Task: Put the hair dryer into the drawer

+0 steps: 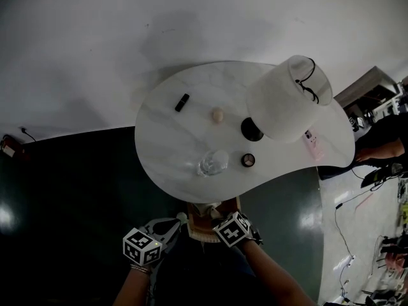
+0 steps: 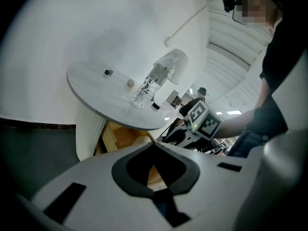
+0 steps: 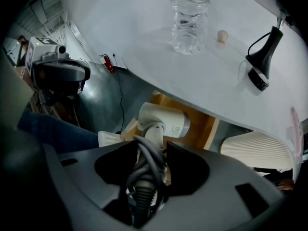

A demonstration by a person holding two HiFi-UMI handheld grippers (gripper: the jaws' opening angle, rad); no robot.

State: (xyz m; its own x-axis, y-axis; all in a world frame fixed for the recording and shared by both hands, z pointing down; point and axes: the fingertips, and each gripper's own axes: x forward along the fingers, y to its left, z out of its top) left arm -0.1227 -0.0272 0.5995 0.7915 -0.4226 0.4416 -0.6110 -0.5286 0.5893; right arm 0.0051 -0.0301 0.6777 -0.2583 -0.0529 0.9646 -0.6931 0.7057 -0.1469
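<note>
Two hand-held claws hang side by side just under the near edge of a white marble surface, at an open wooden drawer.

The right claw is pinching the handle of a white hair dryer. The dryer's grey cord is bundled along the handle between the jaws. The dryer's barrel sticks out just past the jaw tips and lies crosswise over the drawer's open mouth. Whether it touches the wood cannot be told.

The left claw sits close to the left of the right claw. Its jaws are pressed together at the tips with nothing clamped between them.

Above and ahead of both claws, a clear water bottle stands nearest on the surface. A small round dark-rimmed item sits just to the bottle's right. Further ahead lie a small beige ball and, to its left, a short black stick-shaped object.

Ahead and to the right of the right claw stands a lamp with a wide white shade. A pink object lies by the surface's right edge.

A white ribbed pedestal holds up the surface, beyond the drawer. A dark green floor spreads to the left of the claws, and a white wall rises beyond the surface. Far off to the right, another person is partly in view.
</note>
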